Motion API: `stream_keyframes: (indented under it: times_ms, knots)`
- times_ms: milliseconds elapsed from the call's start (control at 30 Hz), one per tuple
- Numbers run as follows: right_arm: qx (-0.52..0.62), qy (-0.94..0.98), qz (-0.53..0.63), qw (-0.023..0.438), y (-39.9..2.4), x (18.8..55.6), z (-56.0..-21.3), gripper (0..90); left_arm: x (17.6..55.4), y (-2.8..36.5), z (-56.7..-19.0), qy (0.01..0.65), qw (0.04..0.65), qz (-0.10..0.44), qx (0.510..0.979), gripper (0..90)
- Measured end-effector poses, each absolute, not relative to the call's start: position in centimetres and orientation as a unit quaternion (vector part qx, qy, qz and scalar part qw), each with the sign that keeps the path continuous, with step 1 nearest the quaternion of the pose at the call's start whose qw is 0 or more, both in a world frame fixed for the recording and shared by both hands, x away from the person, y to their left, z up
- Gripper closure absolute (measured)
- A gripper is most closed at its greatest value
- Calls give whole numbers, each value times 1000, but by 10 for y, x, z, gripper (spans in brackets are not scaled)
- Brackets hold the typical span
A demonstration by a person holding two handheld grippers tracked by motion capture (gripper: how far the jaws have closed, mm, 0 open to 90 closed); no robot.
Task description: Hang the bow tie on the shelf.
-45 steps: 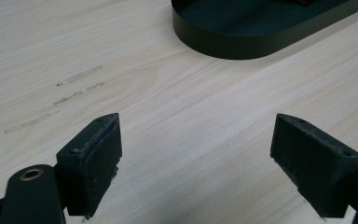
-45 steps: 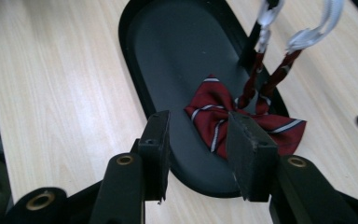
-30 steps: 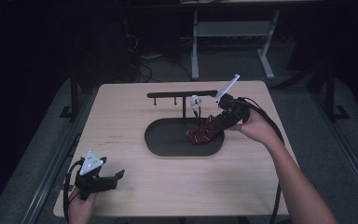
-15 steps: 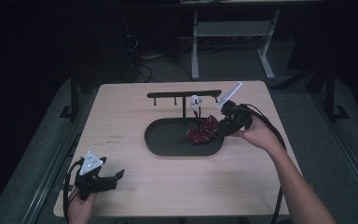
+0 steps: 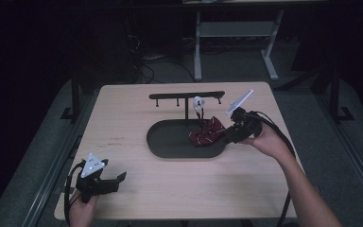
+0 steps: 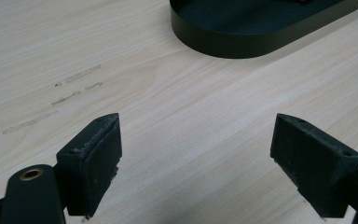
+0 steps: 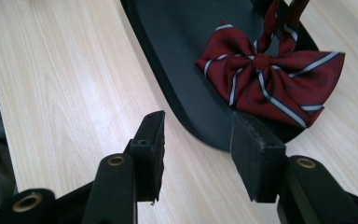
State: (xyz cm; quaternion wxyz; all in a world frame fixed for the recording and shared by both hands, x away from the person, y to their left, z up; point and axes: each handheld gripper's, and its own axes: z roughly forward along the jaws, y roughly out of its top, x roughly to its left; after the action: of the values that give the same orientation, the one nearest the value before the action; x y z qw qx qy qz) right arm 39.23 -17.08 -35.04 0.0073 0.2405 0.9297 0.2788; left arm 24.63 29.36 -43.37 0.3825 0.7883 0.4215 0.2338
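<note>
Bow tie (image 7: 265,86) lies at tray's (image 5: 170,142) right end w/ strap up on rack (image 5: 187,96), right gripper (image 7: 200,140) open just beside it (nothing gripped), left gripper (image 6: 196,154) open, idle near table (image 5: 137,113) corner; pickup not yet done.

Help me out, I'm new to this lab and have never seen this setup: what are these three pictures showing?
A person sits at a wooden table with a handheld two-jaw tool in each hand. The high view looks down from above. The other two pictures come from cameras riding on each tool, looking along its black jaws. The left gripper rests near the table's front edge, jaws wide apart, holding nothing. The right gripper is by the end of a dark oval tray, jaws apart with nothing between them. On the tray lies a red striped bow tie, under a black hanger stand.
</note>
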Motion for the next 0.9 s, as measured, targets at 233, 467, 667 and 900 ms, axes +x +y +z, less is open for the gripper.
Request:
stream_keyframes:
  times_ms: [233,467,667,900]
  knots:
    - [252,927,280,0,-181,389,-361,539,246,294,-434,422,382,234,788,161]
    - [258,925,280,-5,-187,385,-368,537,246,294,-434,422,382,234,788,161]
    - [261,924,279,-3,-193,383,-373,535,246,294,-434,422,382,235,788,161]
    - [273,920,280,-8,-200,377,-379,527,246,294,-434,421,381,235,789,161]
